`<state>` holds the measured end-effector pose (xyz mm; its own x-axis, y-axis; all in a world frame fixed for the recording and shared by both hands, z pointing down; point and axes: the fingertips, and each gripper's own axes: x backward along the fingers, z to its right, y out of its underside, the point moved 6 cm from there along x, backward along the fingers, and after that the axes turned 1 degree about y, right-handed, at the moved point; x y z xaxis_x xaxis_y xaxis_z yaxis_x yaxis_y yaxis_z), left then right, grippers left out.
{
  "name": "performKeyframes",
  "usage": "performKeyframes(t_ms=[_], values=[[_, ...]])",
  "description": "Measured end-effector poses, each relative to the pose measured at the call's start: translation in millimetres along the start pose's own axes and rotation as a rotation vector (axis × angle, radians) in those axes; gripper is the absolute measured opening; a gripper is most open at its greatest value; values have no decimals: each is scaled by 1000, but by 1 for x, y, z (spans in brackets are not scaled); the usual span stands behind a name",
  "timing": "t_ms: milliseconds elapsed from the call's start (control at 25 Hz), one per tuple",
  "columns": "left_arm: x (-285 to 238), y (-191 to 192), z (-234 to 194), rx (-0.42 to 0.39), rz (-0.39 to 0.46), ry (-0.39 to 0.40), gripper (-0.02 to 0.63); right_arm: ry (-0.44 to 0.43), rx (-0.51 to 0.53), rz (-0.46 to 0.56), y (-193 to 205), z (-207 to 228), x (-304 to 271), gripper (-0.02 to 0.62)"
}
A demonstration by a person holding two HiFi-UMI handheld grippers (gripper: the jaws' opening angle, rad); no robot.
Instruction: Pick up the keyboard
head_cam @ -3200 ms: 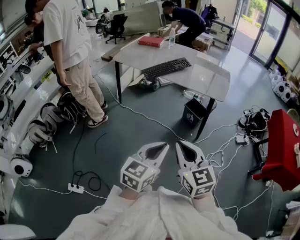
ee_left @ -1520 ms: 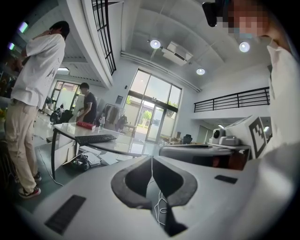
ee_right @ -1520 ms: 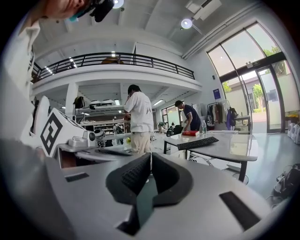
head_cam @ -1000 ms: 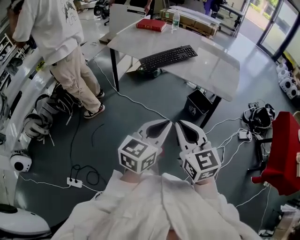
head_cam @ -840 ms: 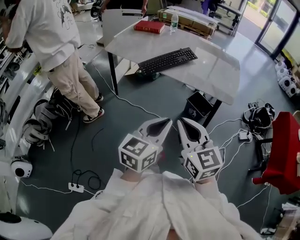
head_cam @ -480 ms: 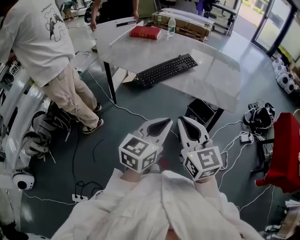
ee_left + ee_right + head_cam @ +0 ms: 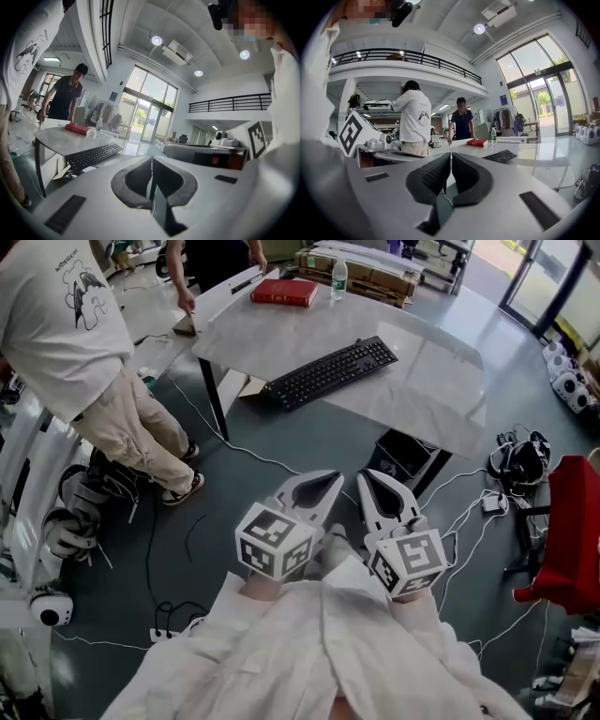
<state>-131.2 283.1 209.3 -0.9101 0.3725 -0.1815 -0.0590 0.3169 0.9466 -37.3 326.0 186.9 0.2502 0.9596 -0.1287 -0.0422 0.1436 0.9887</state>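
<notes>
Both left tongs (image 7: pixel 333 479) and right tongs (image 7: pixel 367 477) press together; only head view shows bin (image 7: pixel 401 457) under table (image 7: pixel 431 381).

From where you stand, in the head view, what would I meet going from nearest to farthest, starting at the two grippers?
Left gripper and right gripper, side by side and both shut → bin → keyboard → book. The bottle stands about level with the book, so I leave it out.
</notes>
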Motion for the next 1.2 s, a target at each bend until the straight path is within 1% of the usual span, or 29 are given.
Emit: performKeyframes(t_ms=[280, 520, 720, 1040, 1200], values=[[-17, -4, -25, 11, -6, -2, 17, -18, 2, -18, 3, 12, -31, 31], [-42, -13, -49, 26, -7, -11, 17, -27, -5, -26, -1, 36, -60, 31], [-77, -20, -75, 40, -13, -12, 17, -47, -11, -53, 1, 65, -94, 31], [-143, -48, -123, 50, -31, -28, 17, -85, -3, -80, -16, 124, -157, 31], [-174, -59, -139, 56, -41, -35, 17, -102, -5, -98, -20, 151, -182, 31]])
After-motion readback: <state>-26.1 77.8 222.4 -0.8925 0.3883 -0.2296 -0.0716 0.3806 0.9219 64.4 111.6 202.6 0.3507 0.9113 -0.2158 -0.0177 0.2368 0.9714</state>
